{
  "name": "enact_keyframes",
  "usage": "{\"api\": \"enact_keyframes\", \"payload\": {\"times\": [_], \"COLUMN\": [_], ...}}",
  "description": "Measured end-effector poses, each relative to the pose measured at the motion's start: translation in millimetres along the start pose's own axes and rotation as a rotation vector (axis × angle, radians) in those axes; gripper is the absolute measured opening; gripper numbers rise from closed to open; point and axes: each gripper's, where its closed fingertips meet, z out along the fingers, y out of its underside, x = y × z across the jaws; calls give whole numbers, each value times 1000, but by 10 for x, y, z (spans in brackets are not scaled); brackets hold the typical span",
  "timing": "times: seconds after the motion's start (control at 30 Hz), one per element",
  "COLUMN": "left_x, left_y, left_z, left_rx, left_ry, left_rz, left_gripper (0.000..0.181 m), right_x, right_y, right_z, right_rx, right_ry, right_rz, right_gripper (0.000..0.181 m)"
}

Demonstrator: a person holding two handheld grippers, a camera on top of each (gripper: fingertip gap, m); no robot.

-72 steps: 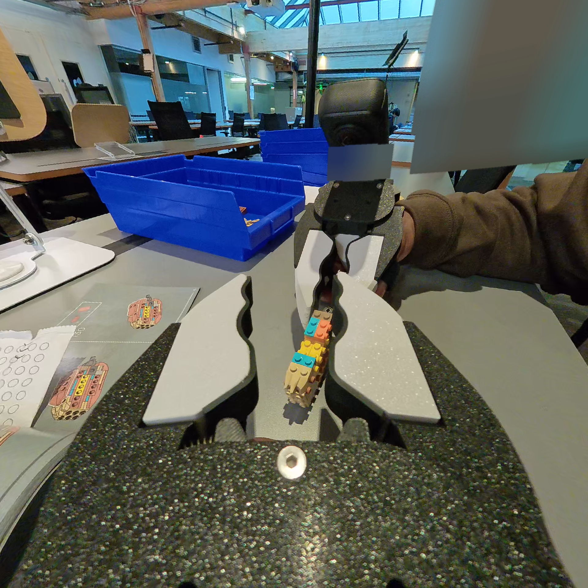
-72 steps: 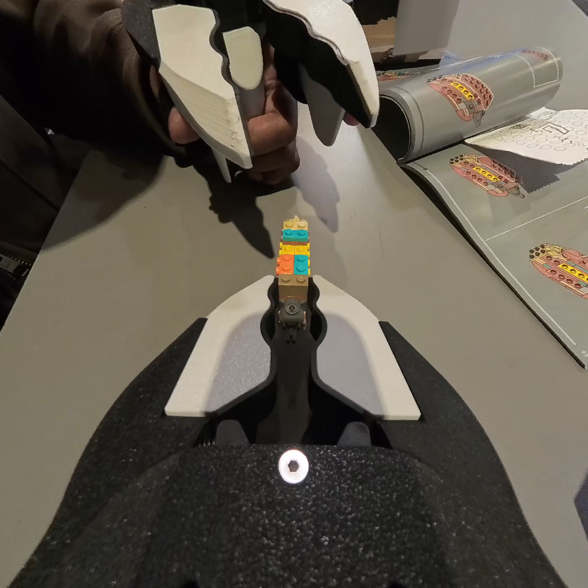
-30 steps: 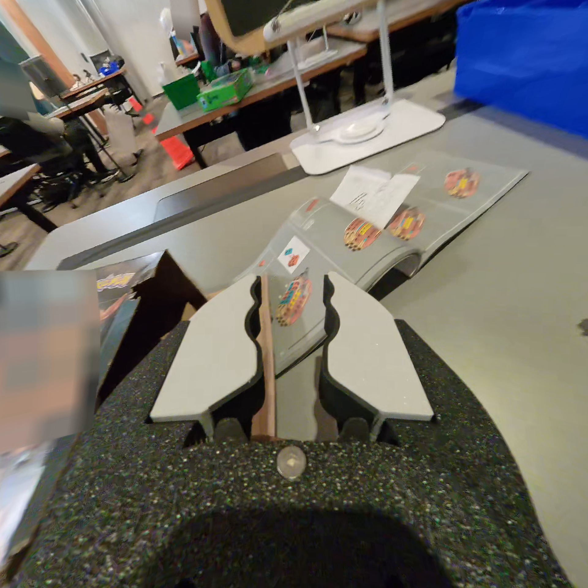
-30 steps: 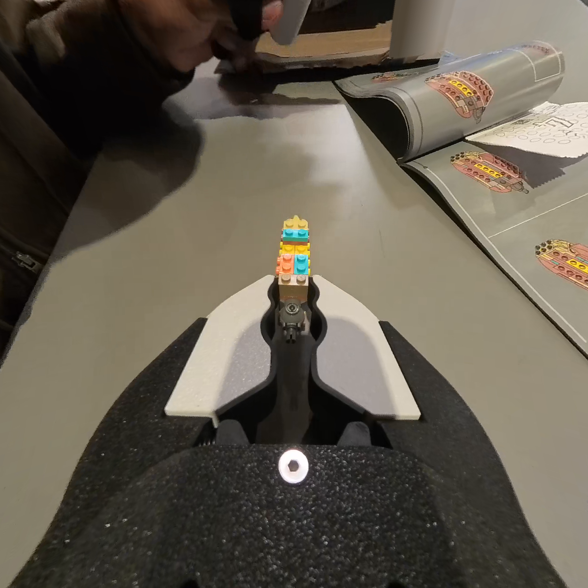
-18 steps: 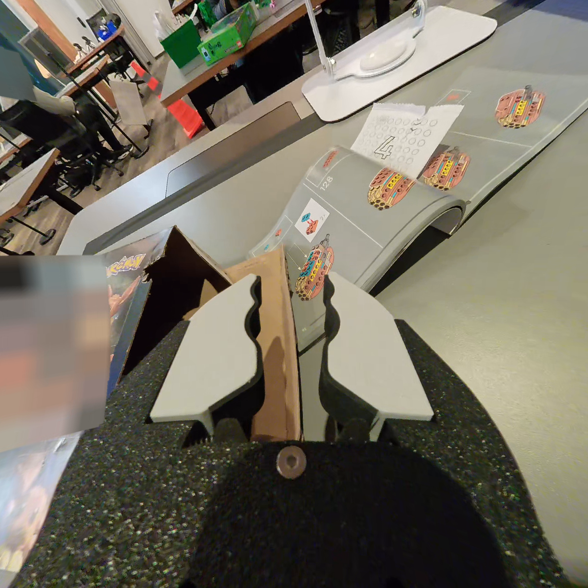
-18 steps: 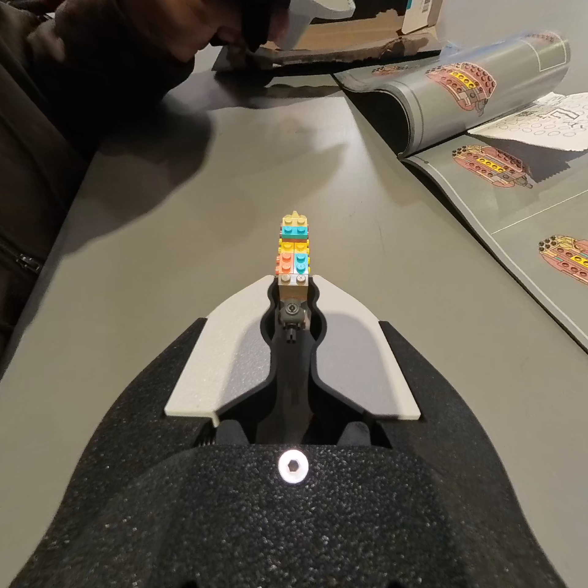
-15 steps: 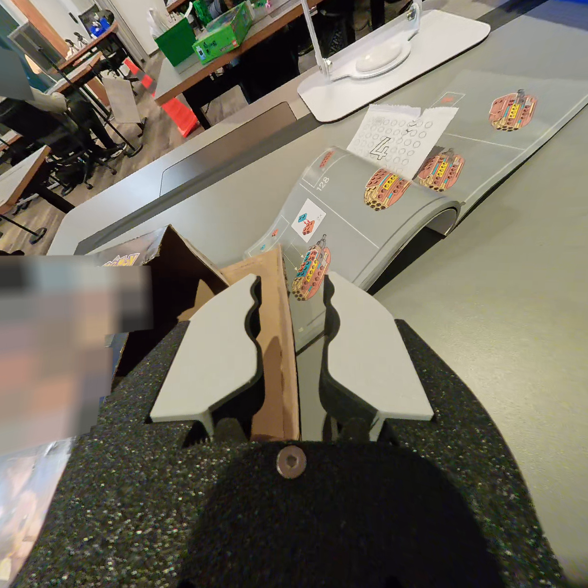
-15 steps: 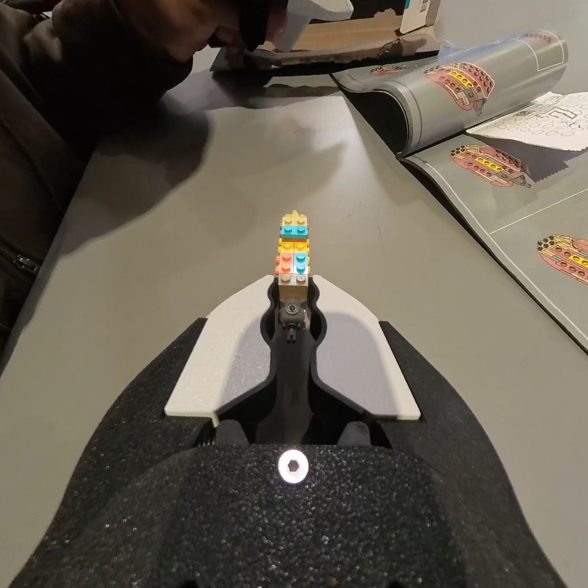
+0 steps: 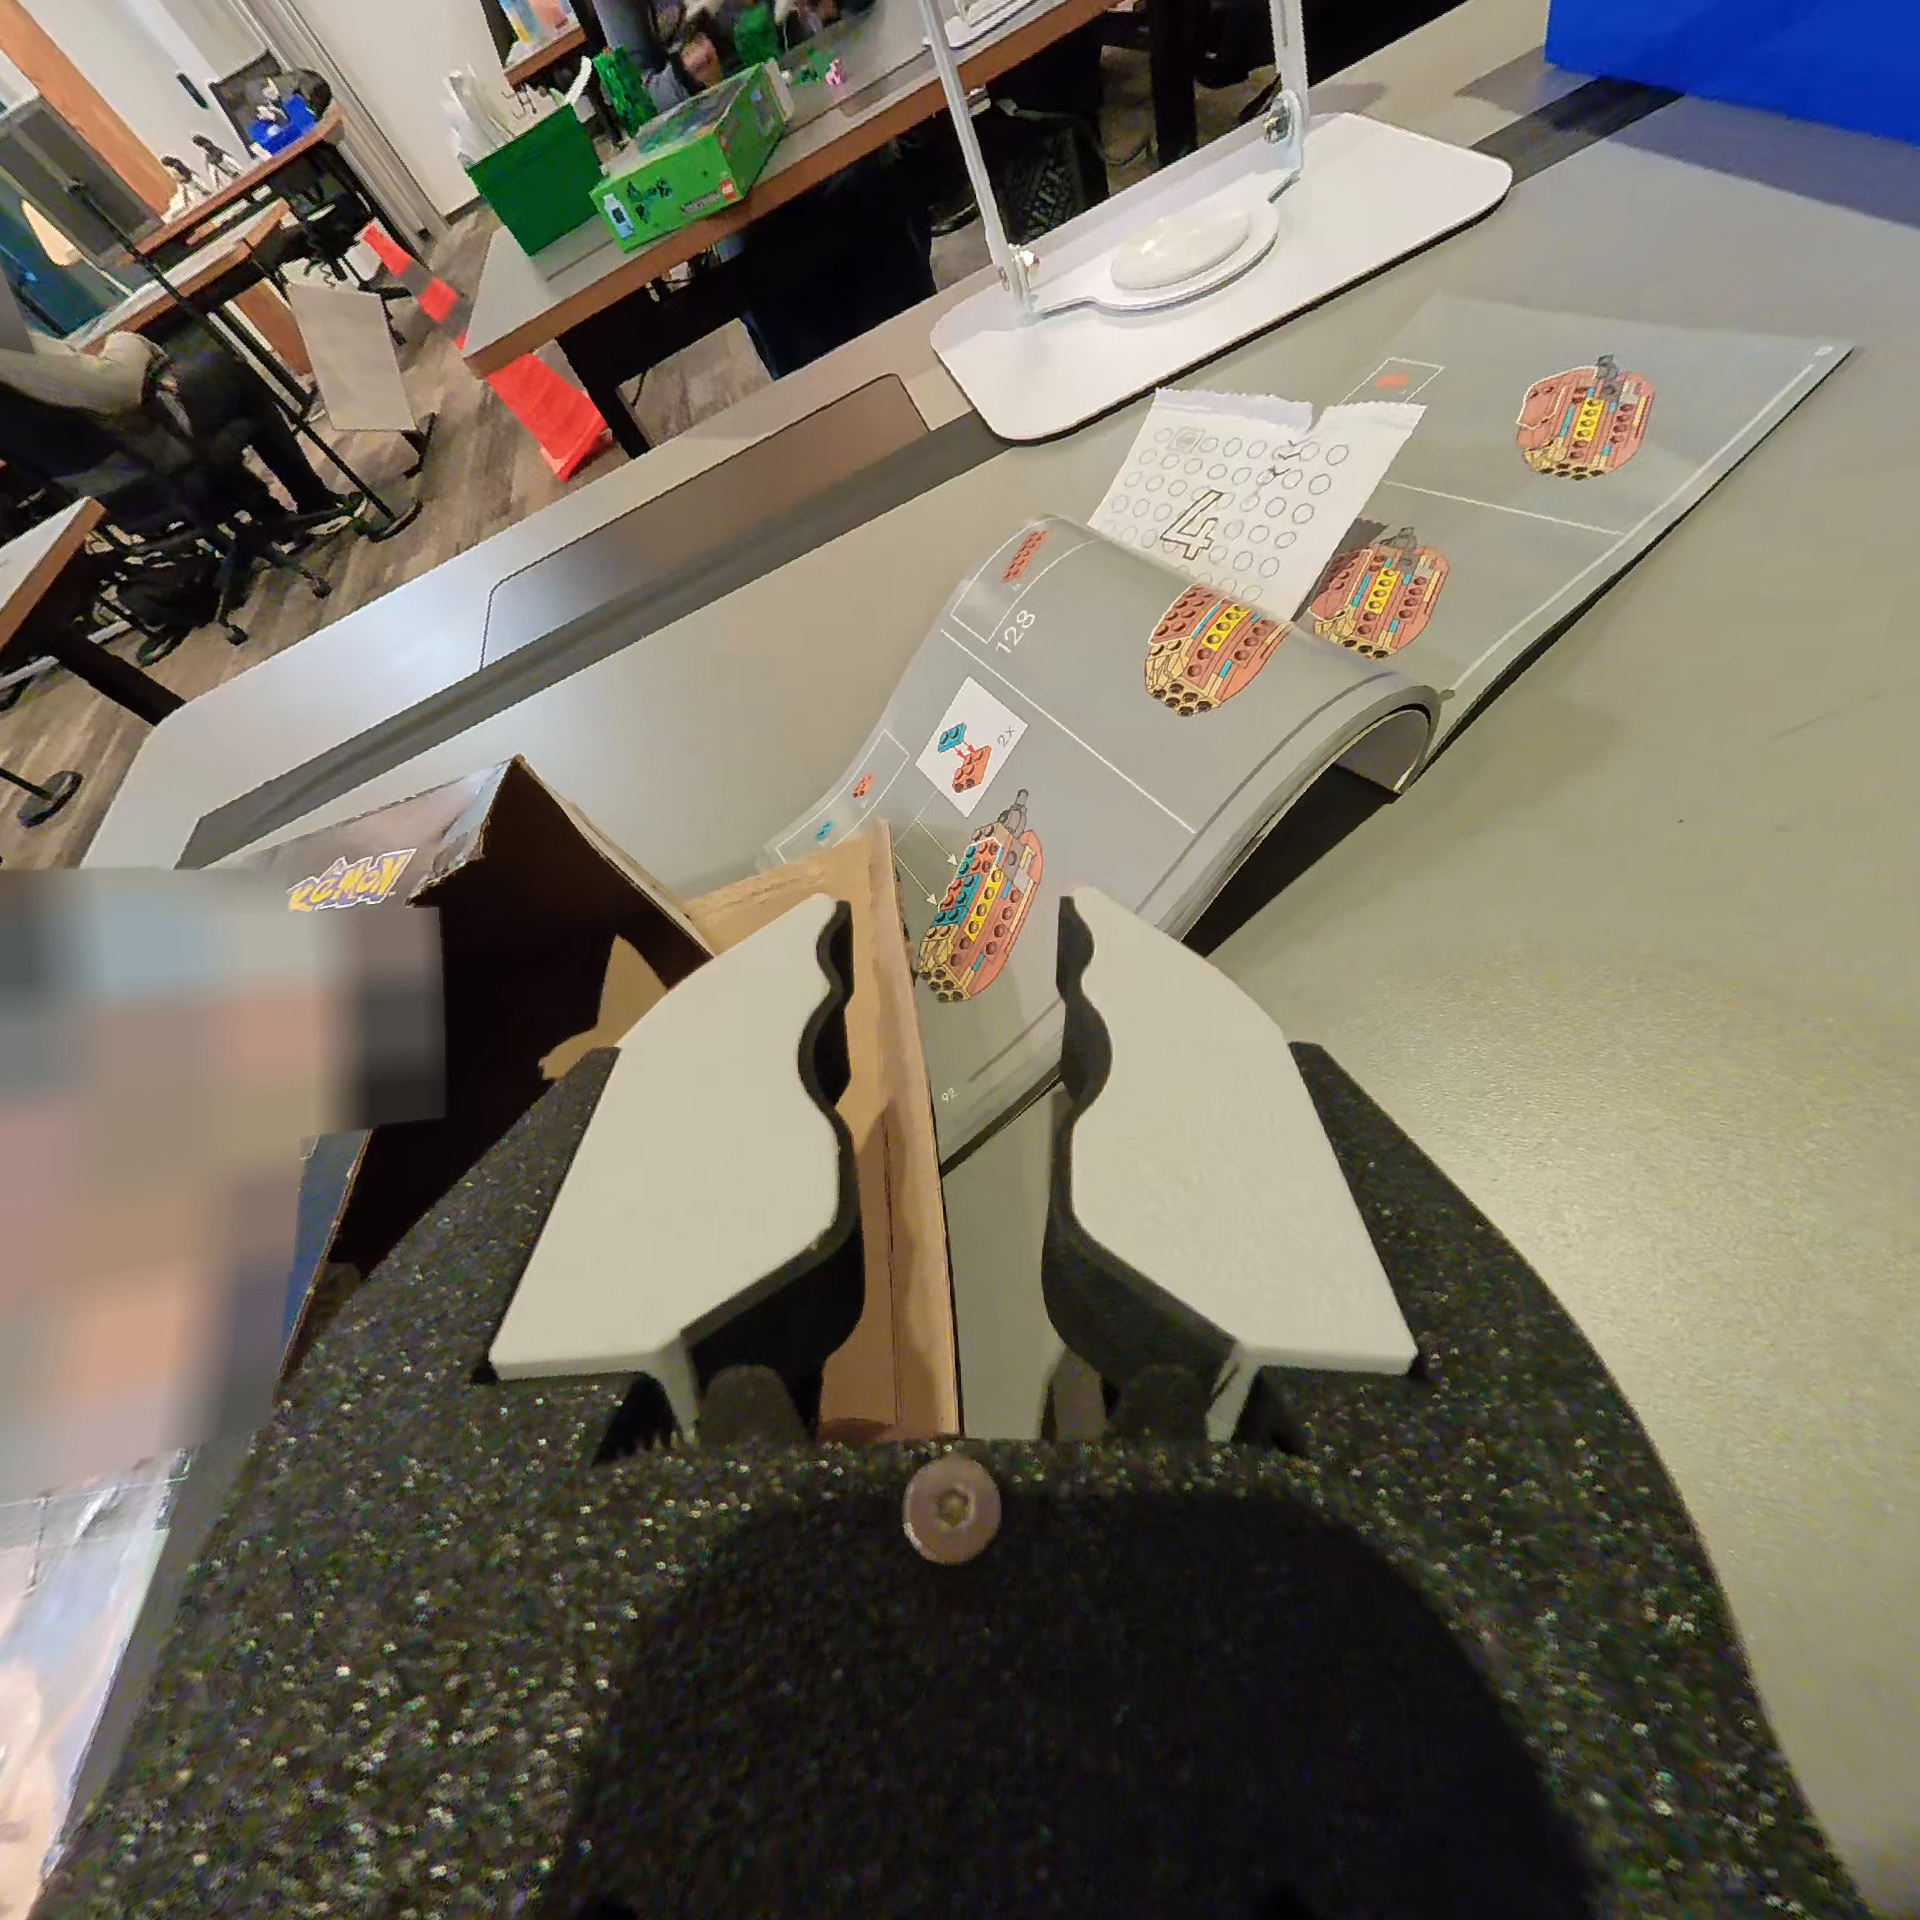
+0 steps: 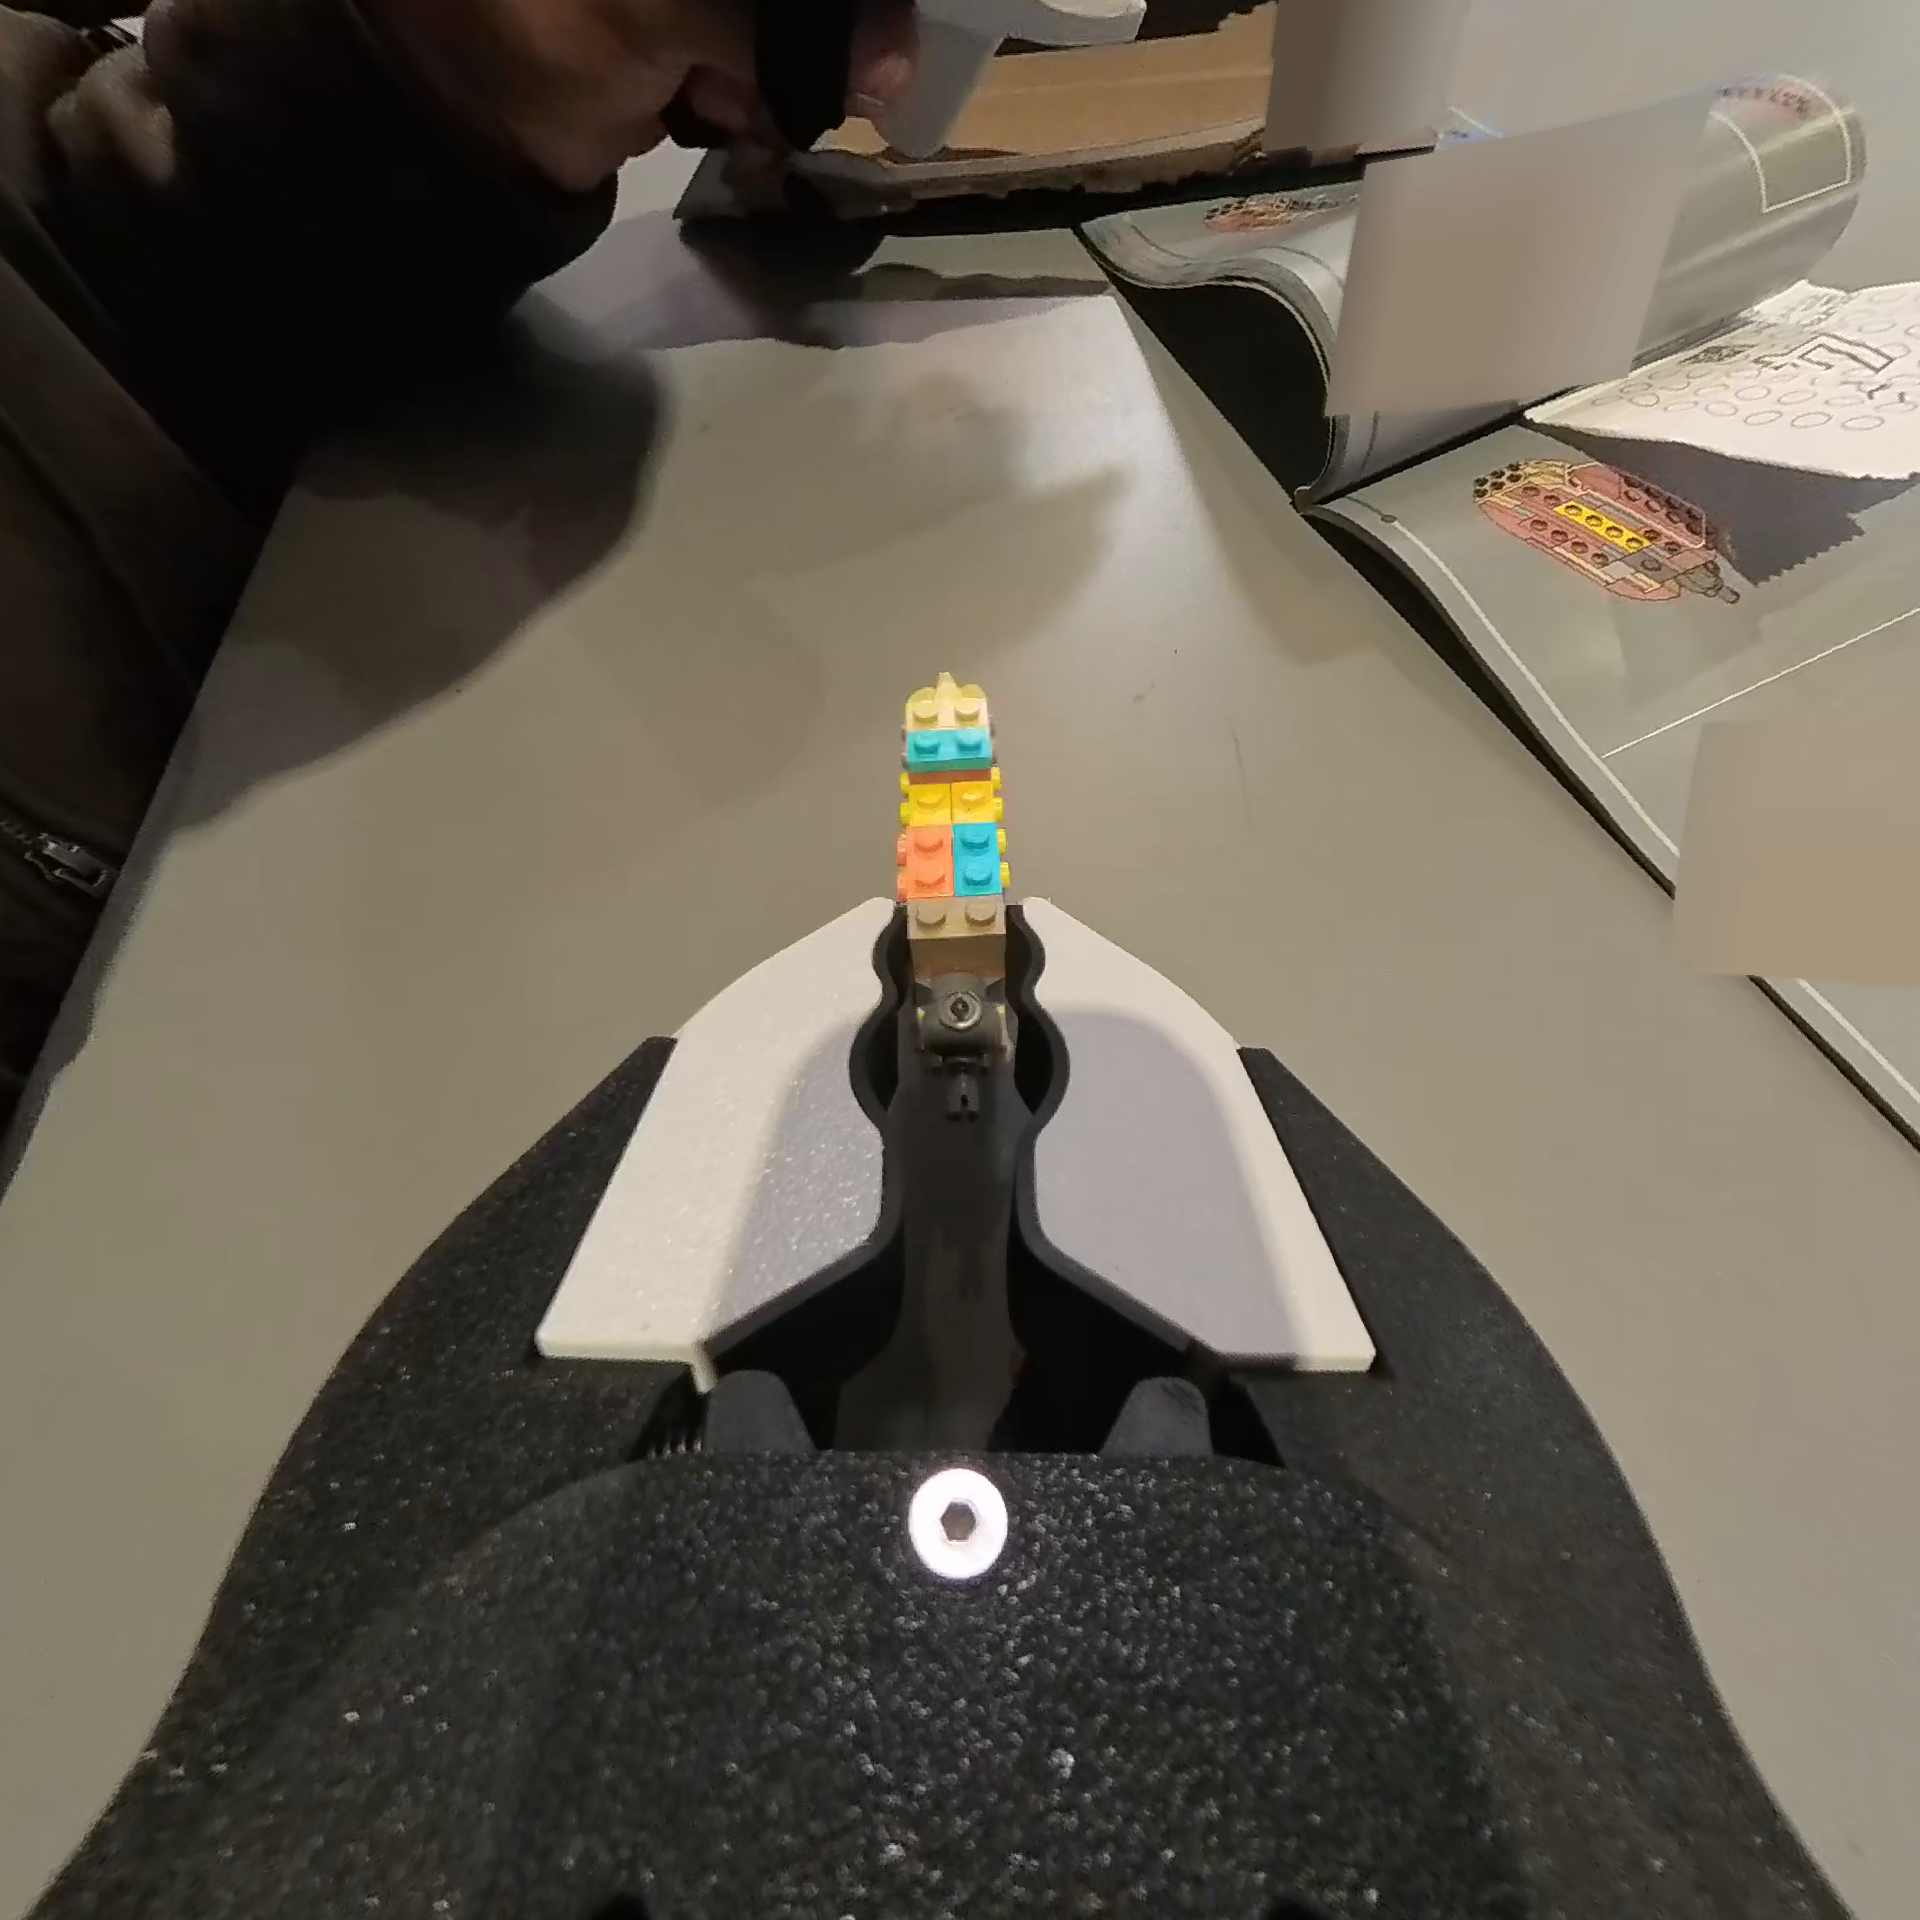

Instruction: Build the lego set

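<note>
My right gripper point(image 10: 958, 916) is shut on the near end of a small lego build point(image 10: 951, 800). The build is a narrow stack of tan, orange, teal and yellow bricks, and it juts forward just above the grey table point(image 10: 520, 935). My left gripper point(image 9: 948, 920) is open and empty. It hovers over the brown flap of an opened cardboard box point(image 9: 883, 1091) and the curled edge of the open instruction booklet point(image 9: 1091, 727). In the right wrist view only part of one left gripper finger point(image 10: 945, 73) shows, at the top by the box point(image 10: 1091, 114).
The booklet point(image 10: 1558, 582) lies along the table's right side, with a white numbered paper bag point(image 9: 1247, 488) on it. A white lamp base point(image 9: 1247, 239) and a blue bin point(image 9: 1766, 62) stand behind. A person's dark sleeve point(image 10: 312, 208) reaches in at far left. About 25 centimetres separates my left fingertips from my right.
My left gripper has left the build and swung over to the box and booklet, still open. My right gripper has kept still with the build in it.
</note>
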Motion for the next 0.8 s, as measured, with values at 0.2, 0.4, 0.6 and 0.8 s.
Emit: {"api": "enact_keyframes", "payload": {"times": [0.2, 0.4, 0.6, 0.8], "left_x": [5, 32, 78, 113], "left_y": [-44, -84, -131, -162], "left_z": [-18, -33, -49, -61], "left_rx": [26, 50, 77, 96], "left_ry": [1, 11, 34, 71], "left_rz": [3, 8, 7, -30], "left_gripper": [38, 38, 38, 38], "right_x": [7, 11, 21, 32], "right_y": [-2, -5, -12, -37], "right_z": [-1, -1, -5, -26], "right_rx": [1, 4, 11, 34], "right_ry": [2, 2, -2, -8], "right_rz": [3, 6, 17, 32], "right_gripper": [19, 19, 21, 23]}}
